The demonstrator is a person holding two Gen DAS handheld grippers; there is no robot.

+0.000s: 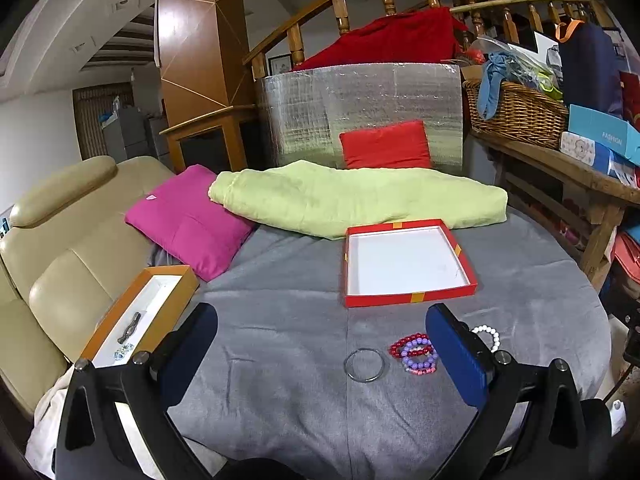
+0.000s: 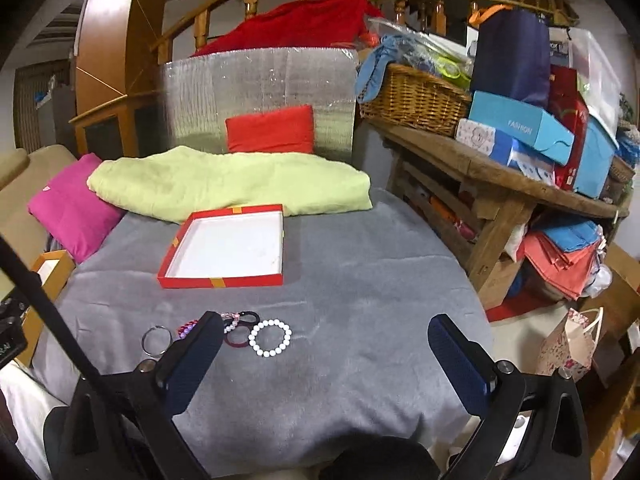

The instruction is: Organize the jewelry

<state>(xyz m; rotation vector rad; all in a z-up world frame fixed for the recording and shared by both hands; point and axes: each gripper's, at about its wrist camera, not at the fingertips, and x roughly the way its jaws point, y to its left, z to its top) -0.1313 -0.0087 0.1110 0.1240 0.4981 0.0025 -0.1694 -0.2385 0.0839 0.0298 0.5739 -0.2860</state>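
Observation:
A shallow red box with a white inside (image 1: 404,264) (image 2: 228,246) lies empty on the grey cloth. In front of it lie a silver bangle (image 1: 365,365) (image 2: 157,340), a red bead bracelet (image 1: 410,343), a purple bead bracelet (image 1: 420,354) and a white bead bracelet (image 2: 270,338) (image 1: 490,336). A dark hair tie (image 2: 240,334) lies by the white bracelet. My left gripper (image 1: 320,344) is open above the cloth, the bangle between its fingers. My right gripper (image 2: 326,350) is open, with the white bracelet just inside its left finger (image 2: 196,356).
An orange box (image 1: 140,312) with small items inside sits at the left on a beige sofa (image 1: 60,240). A pink cushion (image 1: 188,220), green blanket (image 1: 352,196) and red cushion (image 1: 384,146) lie behind. A cluttered wooden bench (image 2: 500,176) stands at the right.

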